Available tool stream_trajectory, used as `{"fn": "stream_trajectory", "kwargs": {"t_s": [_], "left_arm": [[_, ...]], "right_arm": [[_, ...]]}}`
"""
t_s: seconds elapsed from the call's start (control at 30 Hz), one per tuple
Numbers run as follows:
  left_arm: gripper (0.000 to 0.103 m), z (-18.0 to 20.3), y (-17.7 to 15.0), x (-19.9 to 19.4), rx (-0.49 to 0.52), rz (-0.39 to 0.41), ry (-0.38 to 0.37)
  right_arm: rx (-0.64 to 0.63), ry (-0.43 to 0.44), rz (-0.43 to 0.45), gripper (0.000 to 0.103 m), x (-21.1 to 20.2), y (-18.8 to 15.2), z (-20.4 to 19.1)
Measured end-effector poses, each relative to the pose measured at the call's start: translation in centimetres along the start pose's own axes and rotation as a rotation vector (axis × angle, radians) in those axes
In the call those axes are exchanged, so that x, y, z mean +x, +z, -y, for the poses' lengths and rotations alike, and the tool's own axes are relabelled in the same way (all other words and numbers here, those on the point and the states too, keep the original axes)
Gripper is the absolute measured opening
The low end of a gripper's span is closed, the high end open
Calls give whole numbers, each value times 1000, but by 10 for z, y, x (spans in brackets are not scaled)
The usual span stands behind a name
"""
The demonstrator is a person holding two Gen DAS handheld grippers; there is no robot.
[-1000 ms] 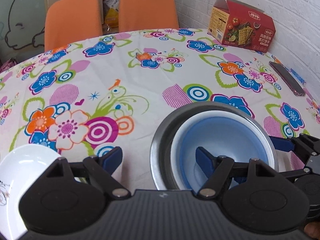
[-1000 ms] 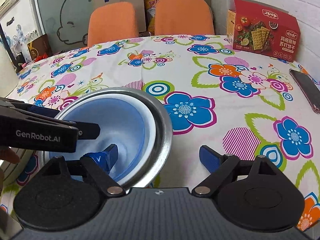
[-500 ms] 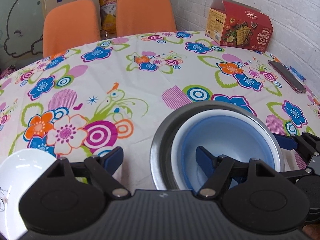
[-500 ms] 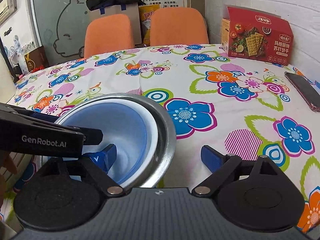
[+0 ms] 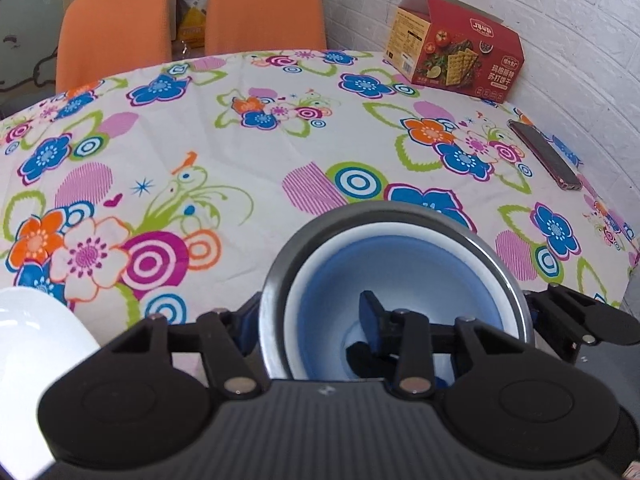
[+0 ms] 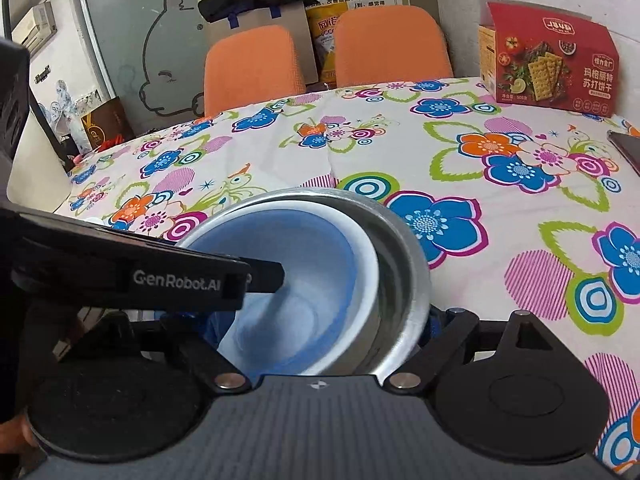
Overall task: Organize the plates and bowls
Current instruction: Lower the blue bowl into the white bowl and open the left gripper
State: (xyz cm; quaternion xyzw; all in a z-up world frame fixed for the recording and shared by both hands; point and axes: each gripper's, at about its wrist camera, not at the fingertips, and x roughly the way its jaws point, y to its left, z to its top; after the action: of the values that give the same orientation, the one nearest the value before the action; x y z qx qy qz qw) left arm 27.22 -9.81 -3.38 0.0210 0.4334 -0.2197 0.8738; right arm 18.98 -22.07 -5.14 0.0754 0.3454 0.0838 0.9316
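Both grippers have closed since a second ago: left gripper point(image 5: 308, 316) and right gripper point(image 6: 320, 322) each pinch opposite sides of the steel basin point(image 6: 404, 280) rim, one jaw inside, one outside. Blue bowl point(image 6: 288, 280) sits nested in it, stack tilting at the table's point(image 5: 260, 152) near edge, likely a two-handed lift. White plate point(image 5: 36, 344) at near-left edge. Floral cloth, cracker box point(image 5: 456, 60) and phone point(image 5: 546, 154) far right, orange chairs point(image 6: 250, 68) behind.

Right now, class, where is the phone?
The phone lies flat at the table's far right edge in the left wrist view, near the brick wall, in front of the cracker box.
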Motion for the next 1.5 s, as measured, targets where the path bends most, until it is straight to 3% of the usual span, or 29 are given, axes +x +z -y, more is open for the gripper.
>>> {"fn": "stream_trajectory", "kwargs": {"t_s": [0.2, 0.33, 0.63, 0.83, 1.03, 1.27, 1.5], "left_arm": [[42, -6, 3, 2, 1, -17, -22], [38, -3, 1, 1, 16, -13, -24], [34, -6, 16, 3, -99, -55, -52], [33, -5, 28, -28, -81, 14, -34], [34, -45, 11, -91, -113, 90, 82], [37, -112, -39, -138, -215, 84, 260], [37, -153, -70, -141, -300, 70, 286]], "right_arm": [[6, 3, 15, 72, -10, -1, 13], [-23, 48, 15, 54, -10, -2, 9], [15, 23, 23, 59, -19, 9, 3], [-16, 34, 76, 60, -36, 25, -13], [-96, 172, 101, 61, -40, 29, -71], [-156, 360, 15, 62, -15, 14, -144], [-189, 369, -47, 63, 5, 1, -176]]}}
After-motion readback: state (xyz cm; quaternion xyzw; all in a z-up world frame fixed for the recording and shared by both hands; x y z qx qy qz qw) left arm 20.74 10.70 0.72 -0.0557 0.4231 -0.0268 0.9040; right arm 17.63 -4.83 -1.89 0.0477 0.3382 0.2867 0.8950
